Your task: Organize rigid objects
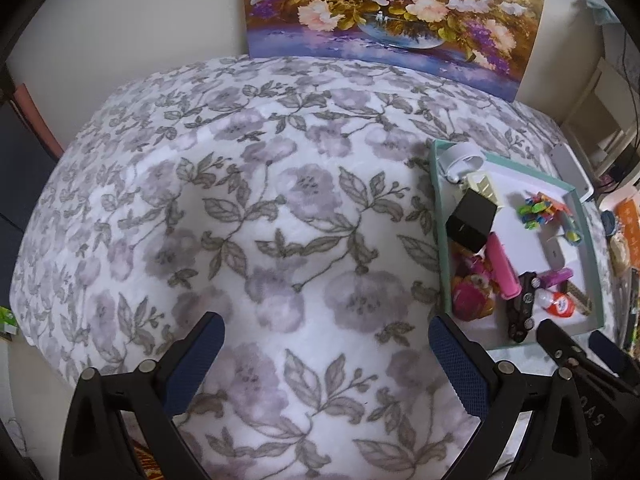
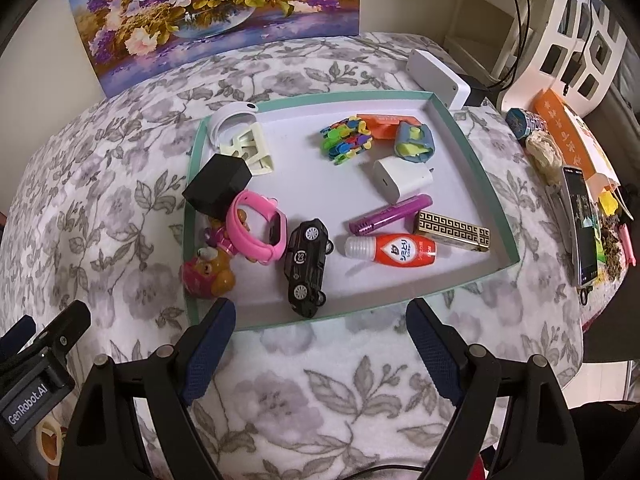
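A shallow teal-rimmed tray (image 2: 476, 152) on the flowered bedspread holds several small items: a black toy car (image 2: 306, 266), a pink watch (image 2: 260, 228), a black box (image 2: 218, 186), a red-and-white bottle (image 2: 394, 249), a purple tube (image 2: 390, 213), a gold patterned case (image 2: 454, 229), a white charger (image 2: 404, 174) and colourful clips (image 2: 346, 138). My right gripper (image 2: 320, 322) hovers open at the tray's near edge, holding nothing. My left gripper (image 1: 326, 336) is open over bare bedspread, with the tray (image 1: 440, 216) off to its right.
A flower painting (image 2: 216, 12) leans against the wall behind the bed. To the right of the tray lie a phone (image 2: 582, 220), an orange packet (image 2: 572, 132) and a white box (image 2: 438, 74). White shelving (image 2: 576, 32) stands at far right. Open bedspread (image 1: 240, 220) spreads left of the tray.
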`<action>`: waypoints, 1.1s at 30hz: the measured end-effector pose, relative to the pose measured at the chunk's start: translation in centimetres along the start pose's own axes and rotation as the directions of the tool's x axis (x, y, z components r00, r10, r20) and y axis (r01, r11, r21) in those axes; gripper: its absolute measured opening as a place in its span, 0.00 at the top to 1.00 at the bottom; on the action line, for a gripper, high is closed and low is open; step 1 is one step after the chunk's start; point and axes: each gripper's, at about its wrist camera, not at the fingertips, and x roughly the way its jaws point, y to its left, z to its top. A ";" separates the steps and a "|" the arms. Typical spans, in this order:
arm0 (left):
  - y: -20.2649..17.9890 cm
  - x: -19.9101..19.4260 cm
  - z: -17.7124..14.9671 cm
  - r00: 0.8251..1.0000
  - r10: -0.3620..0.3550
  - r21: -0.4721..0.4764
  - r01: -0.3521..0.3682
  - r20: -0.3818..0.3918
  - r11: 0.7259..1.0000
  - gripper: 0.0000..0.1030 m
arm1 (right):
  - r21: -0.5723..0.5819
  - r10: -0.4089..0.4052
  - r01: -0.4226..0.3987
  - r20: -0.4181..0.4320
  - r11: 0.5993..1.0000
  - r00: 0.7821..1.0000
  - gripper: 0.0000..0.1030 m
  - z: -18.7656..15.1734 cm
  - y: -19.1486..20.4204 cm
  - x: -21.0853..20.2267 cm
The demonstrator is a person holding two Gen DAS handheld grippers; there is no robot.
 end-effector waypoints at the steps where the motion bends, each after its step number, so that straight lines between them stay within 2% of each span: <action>1: 0.1 -0.1 -0.2 1.000 0.011 0.000 -0.011 0.001 1.000 0.00 | 0.000 0.002 -0.002 0.002 1.000 1.000 0.15 -0.1 0.0 -0.1; 6: 0.5 -0.2 -0.8 0.999 0.052 0.006 -0.051 -0.008 0.999 0.00 | 0.003 0.007 -0.007 0.014 1.000 1.000 0.15 -0.4 -0.2 -0.6; 15: 0.3 -0.8 -1.4 0.997 0.075 0.035 -0.075 0.002 0.997 0.00 | -0.006 0.000 0.000 0.010 1.000 1.000 0.15 -0.4 -0.1 -0.5; 33: 1.6 -0.5 -1.8 0.996 0.083 0.003 -0.083 -0.031 0.997 0.00 | -0.035 -0.003 0.004 0.019 0.999 1.000 0.15 -0.6 0.3 -0.9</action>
